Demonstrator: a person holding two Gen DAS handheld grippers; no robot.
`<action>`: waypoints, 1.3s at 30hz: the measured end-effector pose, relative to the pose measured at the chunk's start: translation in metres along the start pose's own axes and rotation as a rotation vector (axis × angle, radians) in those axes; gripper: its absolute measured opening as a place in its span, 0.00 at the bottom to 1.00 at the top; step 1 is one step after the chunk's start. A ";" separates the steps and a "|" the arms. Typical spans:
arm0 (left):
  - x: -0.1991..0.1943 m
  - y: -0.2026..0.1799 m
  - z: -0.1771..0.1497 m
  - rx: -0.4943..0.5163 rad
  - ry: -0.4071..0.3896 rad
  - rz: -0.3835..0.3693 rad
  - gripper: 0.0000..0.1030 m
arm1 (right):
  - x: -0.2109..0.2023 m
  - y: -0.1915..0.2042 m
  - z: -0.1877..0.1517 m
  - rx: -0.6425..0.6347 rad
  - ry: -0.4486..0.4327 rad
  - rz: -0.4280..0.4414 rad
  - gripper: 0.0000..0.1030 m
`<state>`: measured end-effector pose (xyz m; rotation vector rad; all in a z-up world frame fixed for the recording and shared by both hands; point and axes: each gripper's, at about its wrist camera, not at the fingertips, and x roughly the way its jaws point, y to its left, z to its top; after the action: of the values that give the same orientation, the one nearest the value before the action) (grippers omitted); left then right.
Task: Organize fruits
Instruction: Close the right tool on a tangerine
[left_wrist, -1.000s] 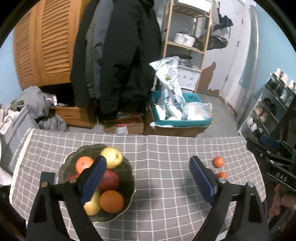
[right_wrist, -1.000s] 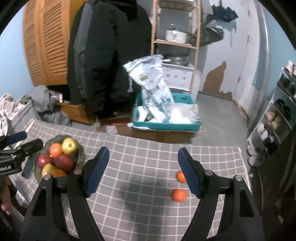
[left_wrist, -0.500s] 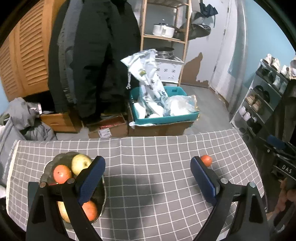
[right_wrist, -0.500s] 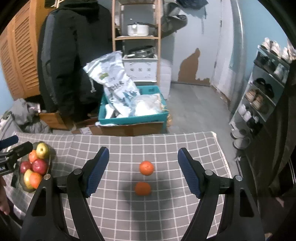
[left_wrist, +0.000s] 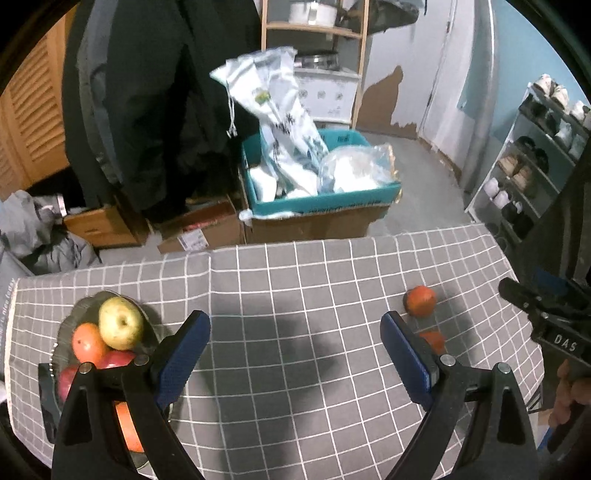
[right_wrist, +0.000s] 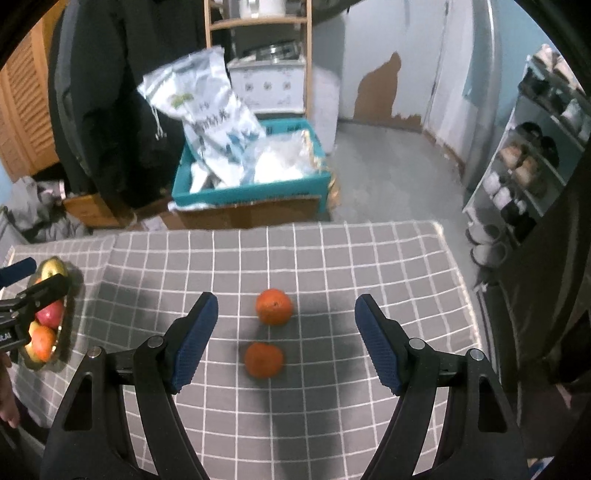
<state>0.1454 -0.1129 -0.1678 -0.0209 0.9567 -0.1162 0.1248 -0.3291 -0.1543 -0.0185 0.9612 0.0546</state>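
Both views have swung rightward since a second ago, bringing the right gripper (right_wrist: 286, 341) over two loose oranges. Near orange (right_wrist: 264, 359) sits between its wide-apart jaws; far orange (right_wrist: 274, 306) lies just beyond it, well right of the fruit bowl (left_wrist: 64, 325). Left gripper (left_wrist: 295, 354) hovers beside the bowl, jaws apart, empty. Step: approach for pickup. Next likely needs lowering, closing on the near orange, carrying it bowlward across the checked cloth (right_wrist: 332, 266).

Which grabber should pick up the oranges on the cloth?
Right. The right gripper is open with both oranges between its jaws; the left gripper is near the fruit bowl.
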 end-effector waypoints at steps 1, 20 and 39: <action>0.006 0.000 0.000 -0.002 0.009 0.001 0.92 | 0.009 0.001 0.001 -0.006 0.017 0.002 0.75; 0.110 0.002 -0.003 -0.010 0.168 0.020 0.92 | 0.135 0.004 -0.016 -0.015 0.276 0.040 0.74; 0.126 -0.024 -0.003 0.001 0.203 -0.045 0.92 | 0.131 -0.002 -0.018 -0.003 0.249 0.038 0.44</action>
<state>0.2125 -0.1503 -0.2701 -0.0302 1.1595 -0.1623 0.1852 -0.3271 -0.2720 -0.0095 1.2109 0.0906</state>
